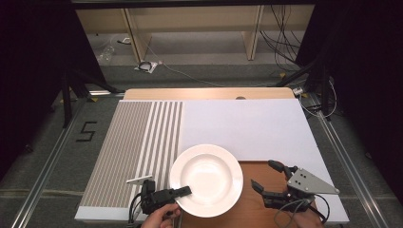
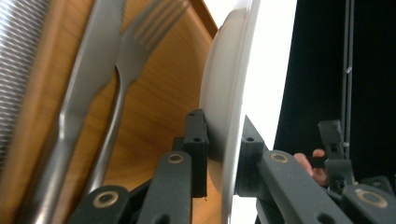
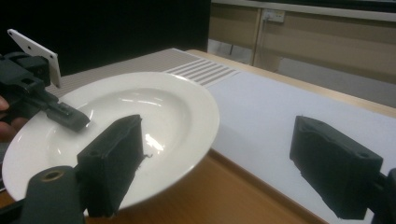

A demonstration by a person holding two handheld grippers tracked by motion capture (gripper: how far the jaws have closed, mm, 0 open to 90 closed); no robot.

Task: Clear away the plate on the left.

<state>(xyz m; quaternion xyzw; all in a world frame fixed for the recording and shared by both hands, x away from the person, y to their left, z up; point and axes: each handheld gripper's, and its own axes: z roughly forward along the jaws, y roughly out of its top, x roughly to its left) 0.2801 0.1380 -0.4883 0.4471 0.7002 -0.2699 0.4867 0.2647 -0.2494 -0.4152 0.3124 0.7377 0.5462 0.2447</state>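
A white deep plate hangs tilted over the wooden board. My left gripper is shut on its near-left rim. In the left gripper view the two pads press the plate edge from both sides. Beneath it a knife and a fork lie side by side on the board. My right gripper stands open to the right of the plate, above the board, with nothing between its jaws. The right gripper view shows the plate and the left gripper holding it.
A white mat covers the far right of the table. A grey striped mat covers the left. Black frames and cables flank the table on both sides. A person's hand comes in at the bottom edge.
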